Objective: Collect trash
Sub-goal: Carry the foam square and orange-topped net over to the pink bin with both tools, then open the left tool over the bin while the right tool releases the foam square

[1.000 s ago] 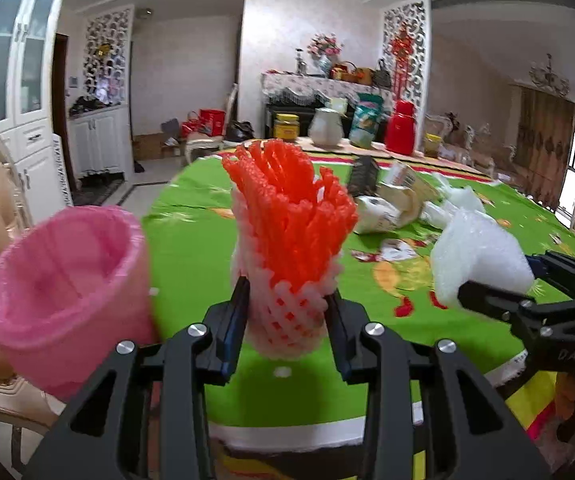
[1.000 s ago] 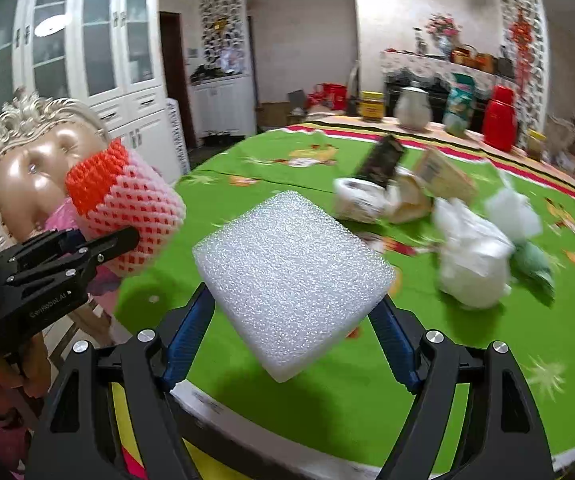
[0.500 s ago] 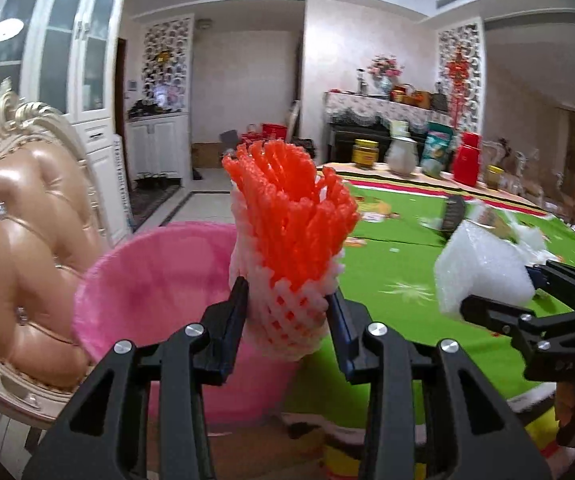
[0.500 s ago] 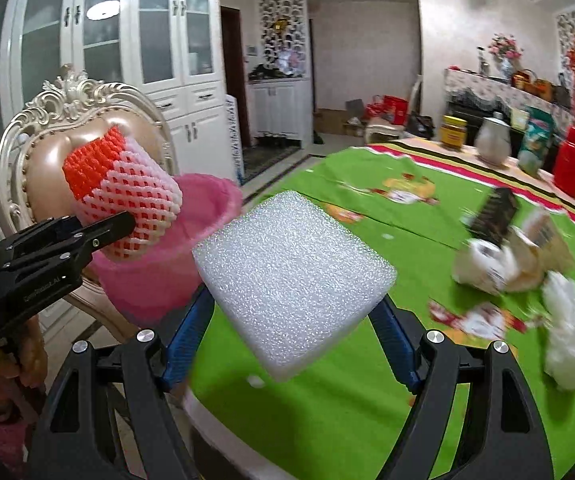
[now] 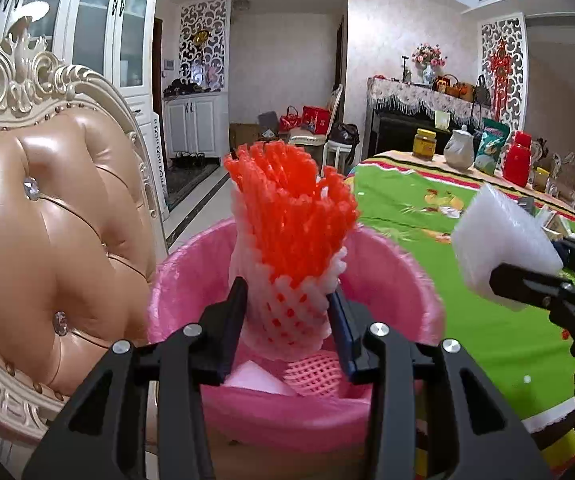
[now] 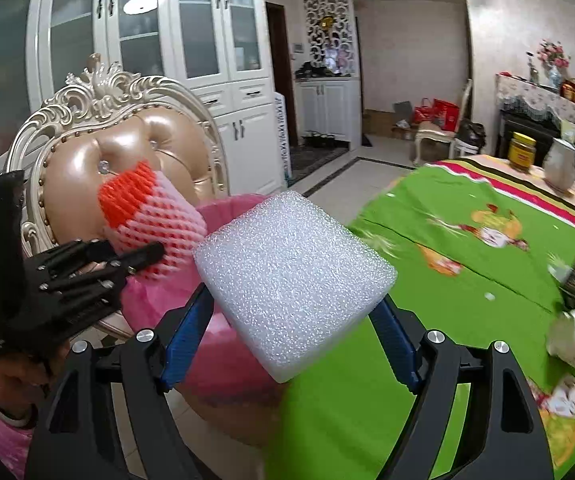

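Beside a round desk (image 5: 439, 208) draped in green cartoon-print cloth, a pink-lined waste bin (image 5: 383, 264) sits on a tufted tan chair (image 5: 47, 216). Directly above its mouth, the left hand-held gripper (image 5: 287, 312) grips an upright red-and-white foam fruit net (image 5: 291, 240); the right hand-held gripper (image 6: 291, 328), farther off, clamps a white foam block (image 6: 291, 276).

My home dining room: a carved, tufted chair (image 5: 47, 216), glass-fronted white cabinets (image 6: 191, 28), and a table under green cloth (image 6: 467, 248) behind me.
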{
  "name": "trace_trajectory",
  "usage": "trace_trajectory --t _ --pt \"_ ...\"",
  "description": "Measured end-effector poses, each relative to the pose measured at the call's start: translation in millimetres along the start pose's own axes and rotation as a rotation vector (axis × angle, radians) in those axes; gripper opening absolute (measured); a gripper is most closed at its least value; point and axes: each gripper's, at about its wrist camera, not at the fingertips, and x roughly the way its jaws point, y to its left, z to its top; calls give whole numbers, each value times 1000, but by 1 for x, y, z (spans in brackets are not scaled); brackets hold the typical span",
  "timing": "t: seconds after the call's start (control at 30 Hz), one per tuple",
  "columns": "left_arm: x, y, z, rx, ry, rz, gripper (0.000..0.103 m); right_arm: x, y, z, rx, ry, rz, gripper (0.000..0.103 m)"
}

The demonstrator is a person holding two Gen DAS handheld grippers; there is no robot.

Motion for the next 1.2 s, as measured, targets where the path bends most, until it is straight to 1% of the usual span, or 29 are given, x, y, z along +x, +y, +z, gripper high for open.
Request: trace_trajectory --t 0.13,0.3,0.47,0.53,0.6,0.63,0.67,0.7,0.73,0.83,1.0,1.07,1.1,1.2 --pt "11 8 0 7 14 7 41 20 14 10 -27 5 16 76" --pt "20 21 -2 -3 26 10 41 37 24 13 -37 19 26 76" --pt "26 27 -6 -11 35 6 42 50 27 15 -41 21 35 77" --pt "29 29 -7 -12 37 5 44 56 27 15 -36 24 42 78" --pt "32 30 -10 -10 45 8 51 64 27 15 -30 30 59 80" --pt "33 31 -11 -12 47 15 53 66 26 15 -27 35 59 86" --pt "33 32 -11 -19 48 20 60 69 26 15 -22 39 54 89" --pt "32 33 -12 -28 46 26 70 69 25 15 -16 37 52 91" --pt "30 35 -12 -42 38 34 74 68 23 14 -13 34 56 91" --pt "24 37 -14 -48 20 48 77 61 19 13 -16 28 39 91" --pt "13 35 -17 -50 2 81 95 39 11 7 -17 12 12 91" --pt "5 29 -18 -44 -14 97 98 29 6 4 -22 4 -8 91" --pt "0 23 -18 -37 -25 102 98 21 2 0 -21 -1 -24 91" --pt "-11 4 -17 -10 -46 83 98 4 -14 -11 3 -4 -60 91"
